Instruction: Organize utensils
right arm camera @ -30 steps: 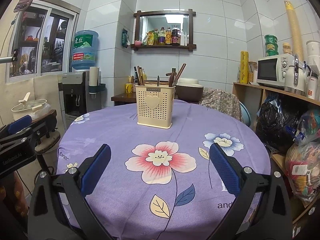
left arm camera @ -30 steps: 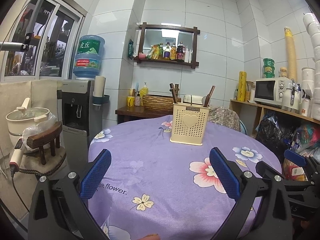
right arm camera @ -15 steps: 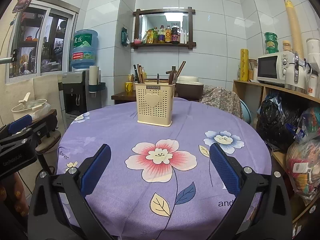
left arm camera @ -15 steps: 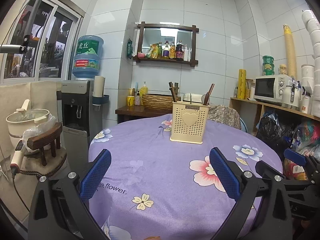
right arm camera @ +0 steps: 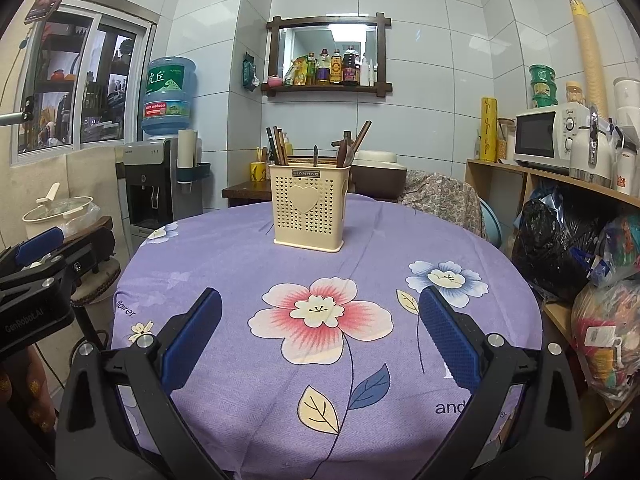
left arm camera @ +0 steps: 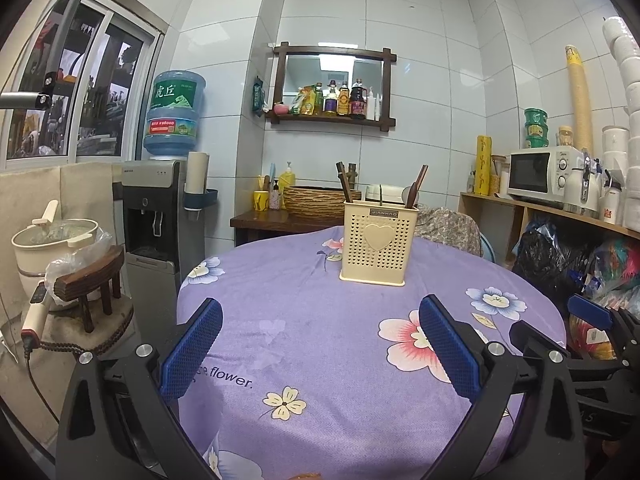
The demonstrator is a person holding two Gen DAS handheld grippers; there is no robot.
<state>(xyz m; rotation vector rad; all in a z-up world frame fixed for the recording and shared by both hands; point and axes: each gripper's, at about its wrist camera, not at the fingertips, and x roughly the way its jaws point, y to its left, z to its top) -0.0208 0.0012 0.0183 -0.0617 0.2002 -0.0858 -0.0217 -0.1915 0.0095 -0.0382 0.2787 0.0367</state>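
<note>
With the left gripper point(left arm camera: 320, 344) and right gripper point(right arm camera: 320, 338) both spread wide and empty, well short of the upright utensil holder point(right arm camera: 309, 208) mid-surface point(right arm camera: 240, 264), a careless reach would likely snag its protruding utensils point(right arm camera: 347, 148) and tip it.

**Materials and finishes**

Tablecloth point(right arm camera: 248, 248): soft matt purple cloth, fuzzy nap, printed flowers. Utensil holder point(right arm camera: 308, 208): cream plastic, perforated, slight sheen. Utensils point(right arm camera: 352, 144) in it look like dark wood. Gripper pads point(right arm camera: 444, 336): blue, textured rubbery; black matt plastic arms, shiny metal screws. Wall tiles point(right arm camera: 432, 40): glossy white. Microwave point(right arm camera: 548, 140): smooth white.
</note>
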